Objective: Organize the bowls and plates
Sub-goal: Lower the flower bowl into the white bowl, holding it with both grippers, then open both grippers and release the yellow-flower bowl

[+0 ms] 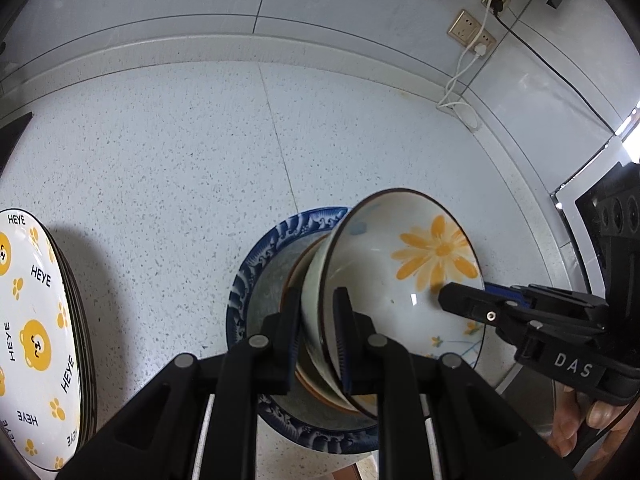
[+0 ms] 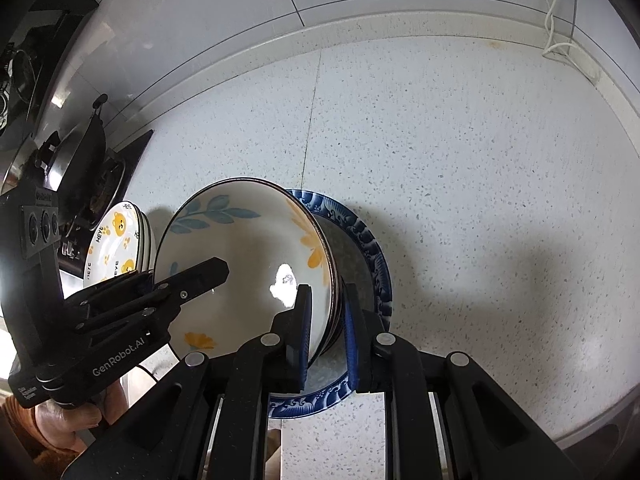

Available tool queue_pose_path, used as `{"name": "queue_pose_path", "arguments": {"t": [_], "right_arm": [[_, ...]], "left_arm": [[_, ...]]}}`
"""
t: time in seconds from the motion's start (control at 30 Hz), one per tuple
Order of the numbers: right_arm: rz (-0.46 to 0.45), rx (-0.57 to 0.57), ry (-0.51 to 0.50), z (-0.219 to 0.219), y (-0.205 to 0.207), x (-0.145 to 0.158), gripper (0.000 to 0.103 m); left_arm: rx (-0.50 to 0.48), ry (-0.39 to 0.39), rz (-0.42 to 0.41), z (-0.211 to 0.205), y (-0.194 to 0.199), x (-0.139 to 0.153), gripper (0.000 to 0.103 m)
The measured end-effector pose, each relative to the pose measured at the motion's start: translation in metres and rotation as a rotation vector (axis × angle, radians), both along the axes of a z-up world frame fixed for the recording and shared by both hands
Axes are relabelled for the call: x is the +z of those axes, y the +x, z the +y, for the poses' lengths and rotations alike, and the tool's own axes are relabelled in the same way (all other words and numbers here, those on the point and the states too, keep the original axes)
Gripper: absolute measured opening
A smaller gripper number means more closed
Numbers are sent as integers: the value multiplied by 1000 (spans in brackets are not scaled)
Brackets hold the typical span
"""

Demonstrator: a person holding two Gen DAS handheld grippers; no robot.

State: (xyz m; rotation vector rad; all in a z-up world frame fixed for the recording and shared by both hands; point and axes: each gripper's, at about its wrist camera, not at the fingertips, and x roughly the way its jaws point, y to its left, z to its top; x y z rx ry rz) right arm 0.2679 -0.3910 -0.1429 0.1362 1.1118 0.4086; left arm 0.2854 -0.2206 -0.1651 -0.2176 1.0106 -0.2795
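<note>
With my left gripper (image 1: 318, 332) and right gripper (image 2: 326, 330) each pinching opposite rims of the flower bowl (image 1: 404, 276), nested in the blue-rimmed dish (image 1: 256, 264) (bear plates (image 1: 36, 336) already stacked at nine o'clock), I judge sorting nearly done.

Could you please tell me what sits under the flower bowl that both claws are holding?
Under the flower bowl another brown-rimmed bowl is nested, and beneath both lies the blue-patterned plate on the speckled counter. The plate's centre is covered; further bowls cannot be ruled out.
</note>
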Motion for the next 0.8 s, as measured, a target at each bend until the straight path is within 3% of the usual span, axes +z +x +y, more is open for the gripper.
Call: {"name": "queue_pose_path", "arguments": {"t": [0.2, 0.37, 0.5, 0.63, 0.73, 0.8], "right_arm": [[-18, -1, 11, -3, -3, 2, 14], [-30, -23, 33, -12, -7, 4, 14], [-41, -48, 54, -25, -11, 6, 14], [-51, -72, 71, -37, -15, 7, 15], [-52, -86, 80, -44, -18, 8, 23], [-50, -87, 92, -47, -20, 8, 36]], "left_arm": [[-3, 13, -19, -1, 0, 1, 16], [-22, -11, -44, 0, -2, 6, 28], [-11, -48, -96, 6, -4, 16, 45], [-13, -88, -153, 16, -5, 34, 48], [11, -89, -170, 30, -9, 45, 52], [38, -103, -146, 45, -13, 46, 56]]}}
